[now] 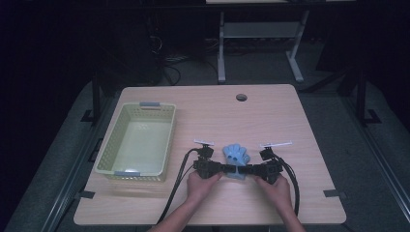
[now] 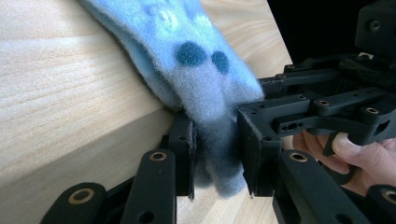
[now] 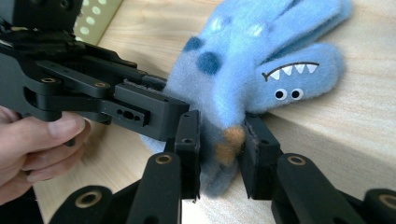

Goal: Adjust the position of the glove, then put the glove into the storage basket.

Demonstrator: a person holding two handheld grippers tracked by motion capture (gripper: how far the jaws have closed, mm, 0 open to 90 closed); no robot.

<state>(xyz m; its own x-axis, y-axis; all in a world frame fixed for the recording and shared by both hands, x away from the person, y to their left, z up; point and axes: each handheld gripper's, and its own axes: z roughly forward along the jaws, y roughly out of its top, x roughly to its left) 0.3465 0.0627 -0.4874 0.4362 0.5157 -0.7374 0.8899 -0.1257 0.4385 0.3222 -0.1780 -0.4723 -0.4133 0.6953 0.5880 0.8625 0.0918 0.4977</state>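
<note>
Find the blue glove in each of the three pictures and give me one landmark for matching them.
High view: the blue glove lies at the table's near middle, between the two tools.
Left gripper view: it runs from top centre down between the jaws.
Right gripper view: it fills the centre and upper right, cuff between the jaws.
Shared landmark: the dark blue spots on the glove.

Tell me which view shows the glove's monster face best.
The right gripper view: the blue glove shows its teeth and googly eyes close up. The left gripper view shows its fuzzy cuff and dark spots; the high view shows a small blue shape between both tongs.
</note>
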